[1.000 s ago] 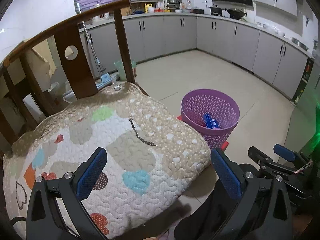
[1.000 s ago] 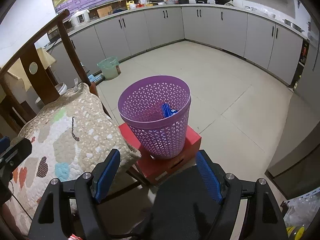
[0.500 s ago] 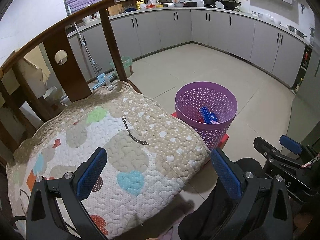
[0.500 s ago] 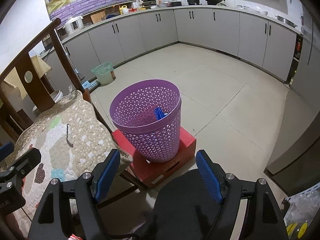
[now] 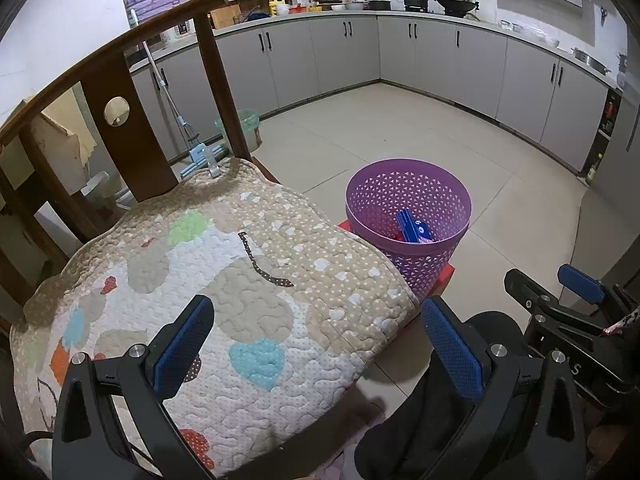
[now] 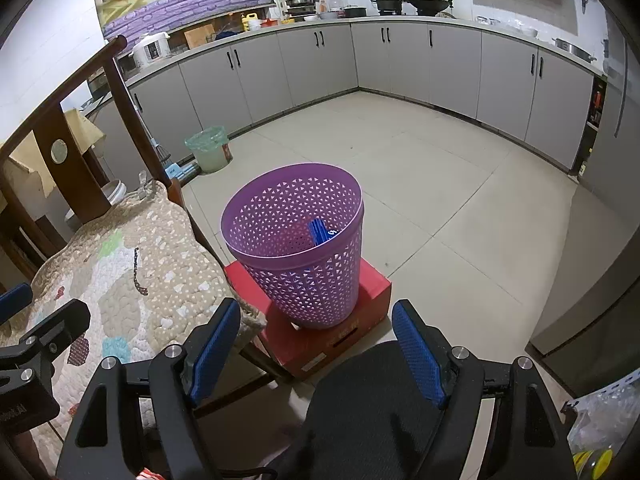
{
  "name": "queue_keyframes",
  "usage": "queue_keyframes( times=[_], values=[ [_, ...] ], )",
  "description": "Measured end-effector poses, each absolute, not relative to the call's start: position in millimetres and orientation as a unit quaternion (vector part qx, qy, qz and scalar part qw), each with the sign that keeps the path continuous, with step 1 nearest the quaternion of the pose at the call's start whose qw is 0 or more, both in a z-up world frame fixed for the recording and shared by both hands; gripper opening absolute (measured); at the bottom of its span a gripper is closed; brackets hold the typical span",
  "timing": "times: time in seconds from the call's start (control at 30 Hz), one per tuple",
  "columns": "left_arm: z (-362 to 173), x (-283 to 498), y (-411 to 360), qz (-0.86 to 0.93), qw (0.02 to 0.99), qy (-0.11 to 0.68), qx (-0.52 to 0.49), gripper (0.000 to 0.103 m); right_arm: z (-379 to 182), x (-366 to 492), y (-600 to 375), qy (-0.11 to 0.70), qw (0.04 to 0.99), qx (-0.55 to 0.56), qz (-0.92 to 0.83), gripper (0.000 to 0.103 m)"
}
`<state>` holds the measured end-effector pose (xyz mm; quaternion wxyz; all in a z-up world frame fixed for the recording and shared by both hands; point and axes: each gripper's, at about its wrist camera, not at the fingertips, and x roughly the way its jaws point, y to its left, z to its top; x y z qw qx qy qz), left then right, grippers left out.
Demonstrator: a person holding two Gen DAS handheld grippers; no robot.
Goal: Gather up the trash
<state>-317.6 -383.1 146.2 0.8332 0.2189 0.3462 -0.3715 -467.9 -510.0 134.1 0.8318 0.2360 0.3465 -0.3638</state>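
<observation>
A purple mesh trash basket stands on a red box on the floor beside a chair. A blue wrapper lies inside the basket. My left gripper is open and empty above the front of the chair's quilted cushion. My right gripper is open and empty, low and short of the basket. No loose trash shows on the cushion.
The wooden chair back rises at the left. A mop and a small green bin stand by the grey cabinets. A black-clad knee is below. A clear plastic bag lies at lower right.
Both grippers have drawn back and risen slightly, so the basket looks a little farther off. Both stay open and empty.
</observation>
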Motion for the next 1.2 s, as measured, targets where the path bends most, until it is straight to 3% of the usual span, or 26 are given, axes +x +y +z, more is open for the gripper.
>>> queue_keyframes(
  times=[0.83, 1.2],
  values=[
    [145, -317, -384, -0.375, 0.83, 0.351, 0.218, 0.103, 147, -469, -501, 0.308, 0.848, 0.209, -0.377, 0.082],
    [159, -323, -379, -0.386, 0.843, 0.317, 0.198, 0.103, 154, -469, -496, 0.286, 0.856, 0.199, -0.381, 0.083]
  ],
)
